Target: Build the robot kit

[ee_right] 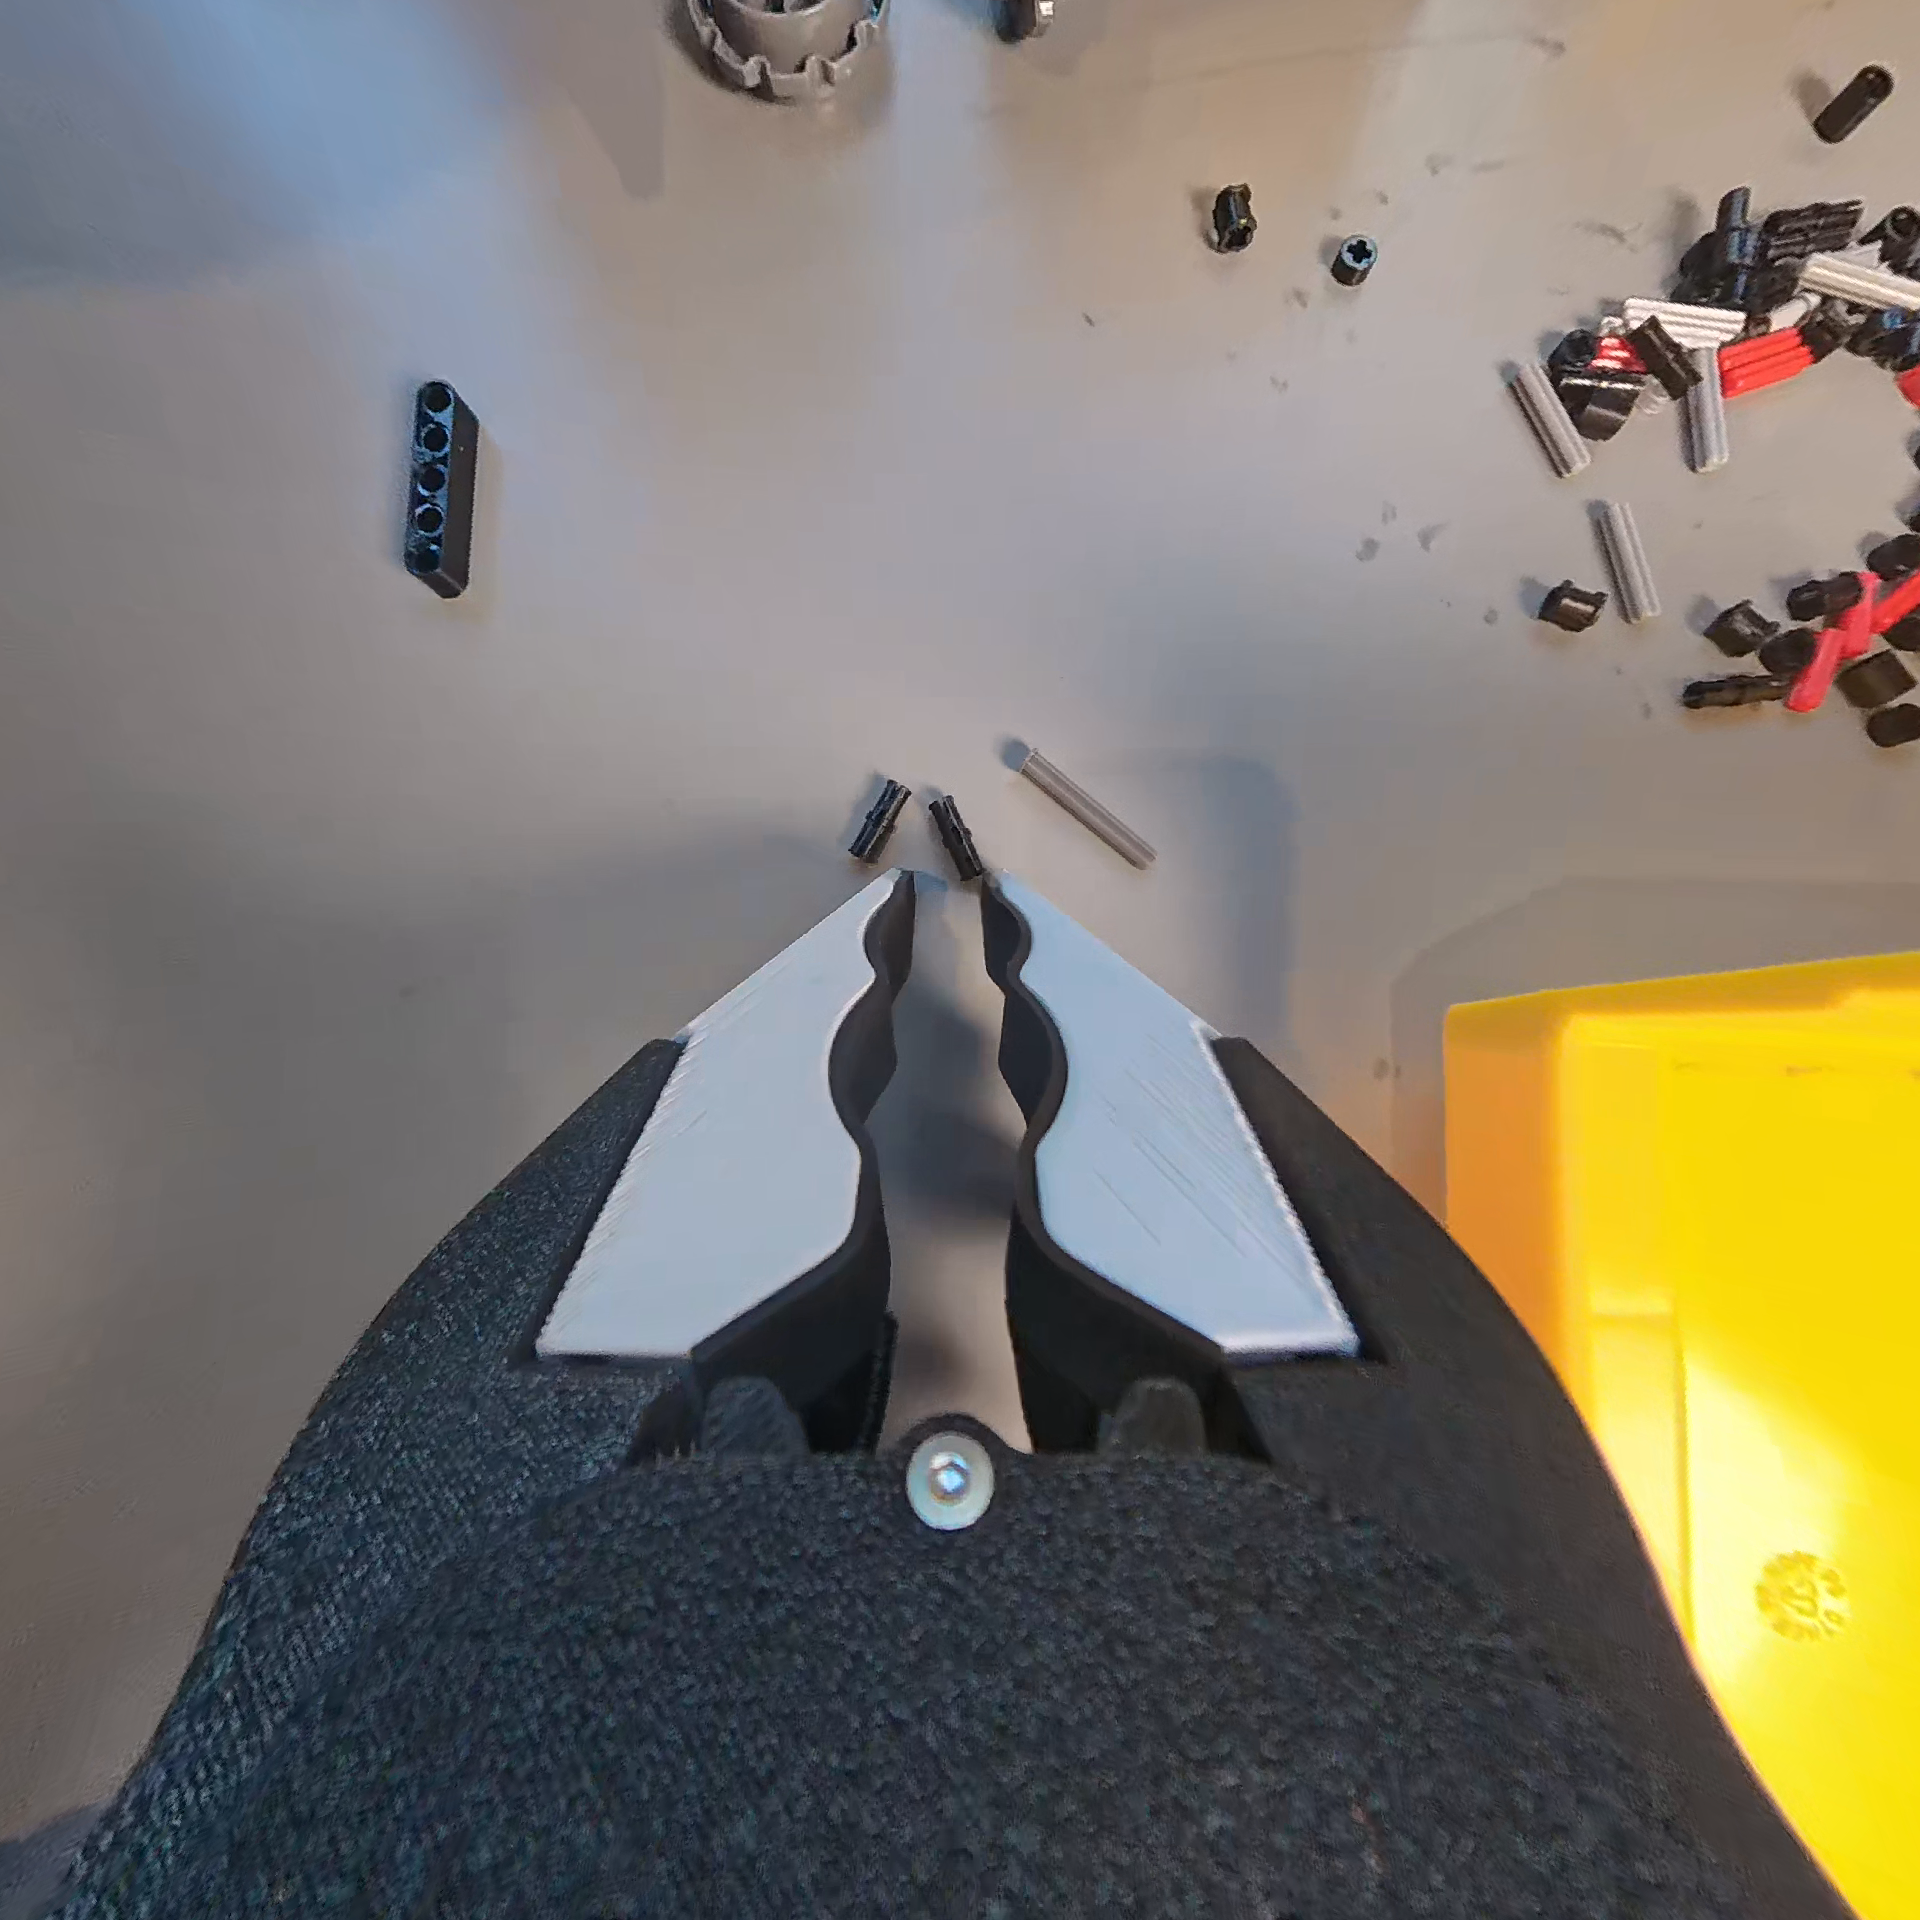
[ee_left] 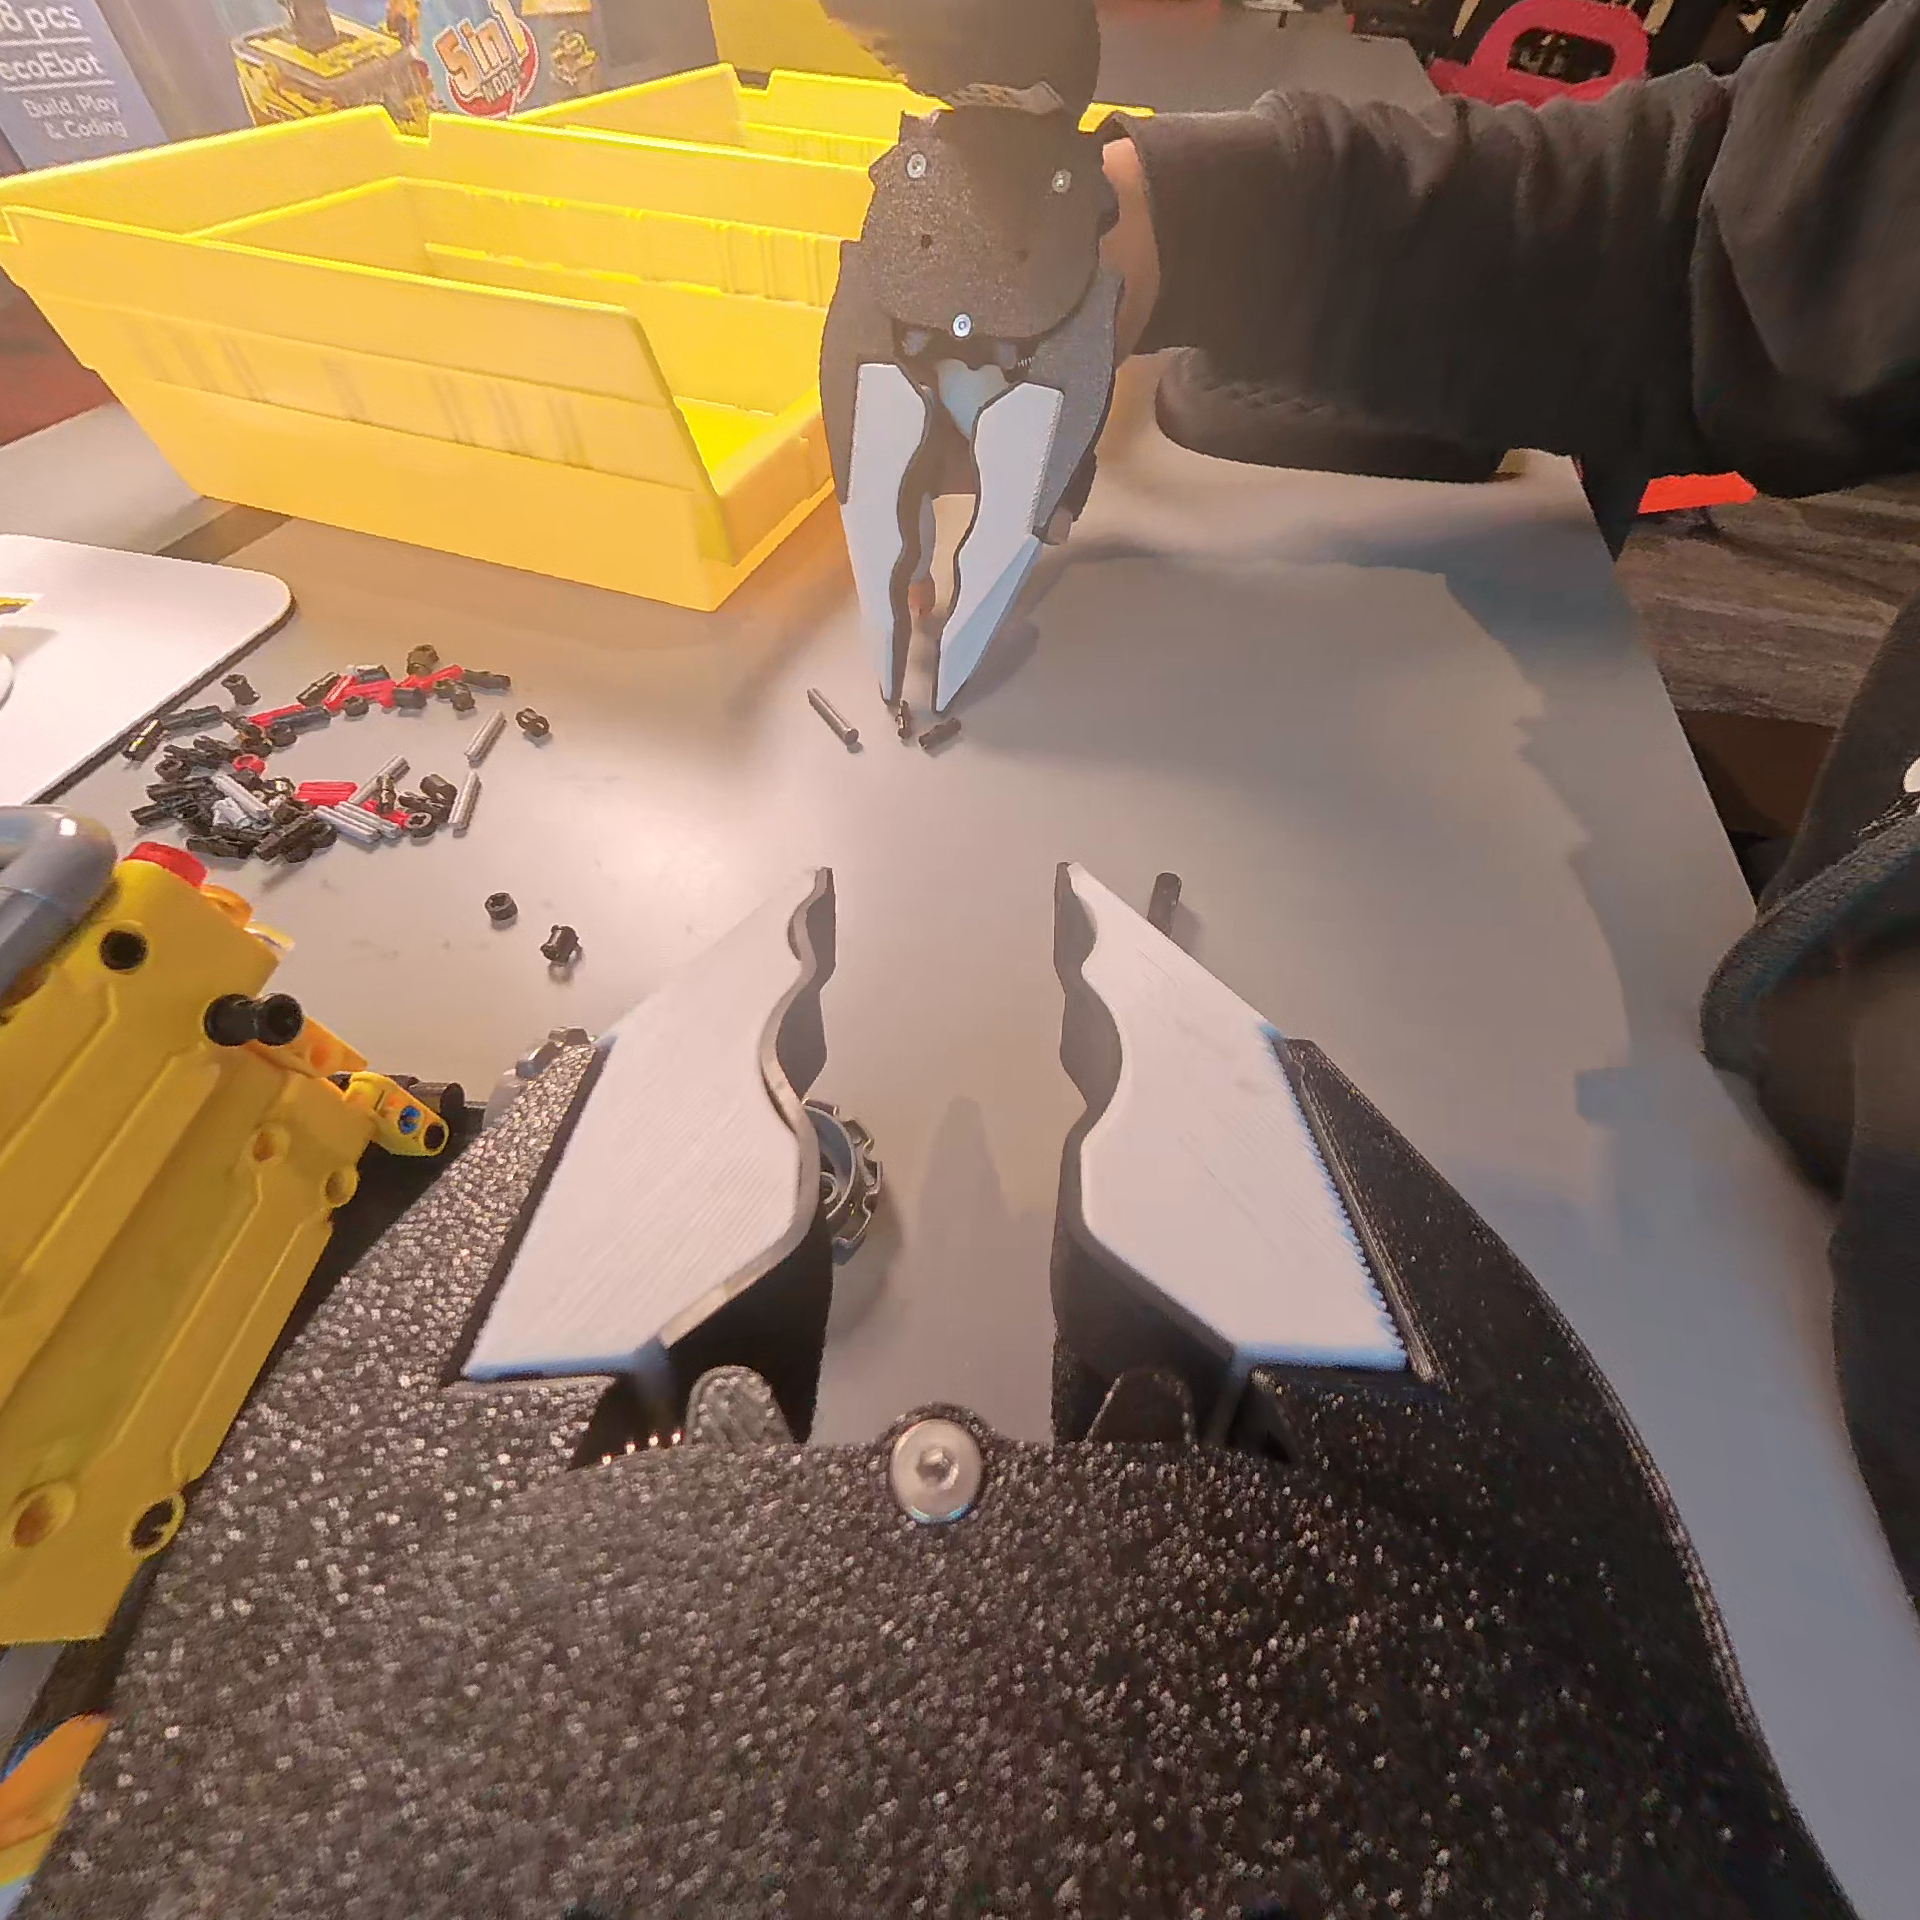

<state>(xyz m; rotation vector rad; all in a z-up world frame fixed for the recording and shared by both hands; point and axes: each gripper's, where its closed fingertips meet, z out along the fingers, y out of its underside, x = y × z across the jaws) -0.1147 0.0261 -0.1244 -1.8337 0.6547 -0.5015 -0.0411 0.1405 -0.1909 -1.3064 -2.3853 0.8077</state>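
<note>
Our right tongs (ee_right: 948, 885), tips slightly apart and empty, hover just above two small black pins (ee_right: 954, 833) on the grey bench (ee_right: 675, 644); left tongs (ee_left: 943, 883) gape wide, empty, beside a grey gear (ee_left: 844, 1164).

The gear (ee_right: 787, 42) is cut by the top edge in the right wrist view, and half hidden behind the left gripper's (ee_left: 943, 883) finger (ee_left: 675, 1174) in the left; the yellow bin (ee_right: 1714, 1299) runs off the right edge; the pile (ee_right: 1787, 436) of small parts (black, red, grey) is clipped there too; the yellow model (ee_left: 145, 1226) is cut at the left edge.
</note>
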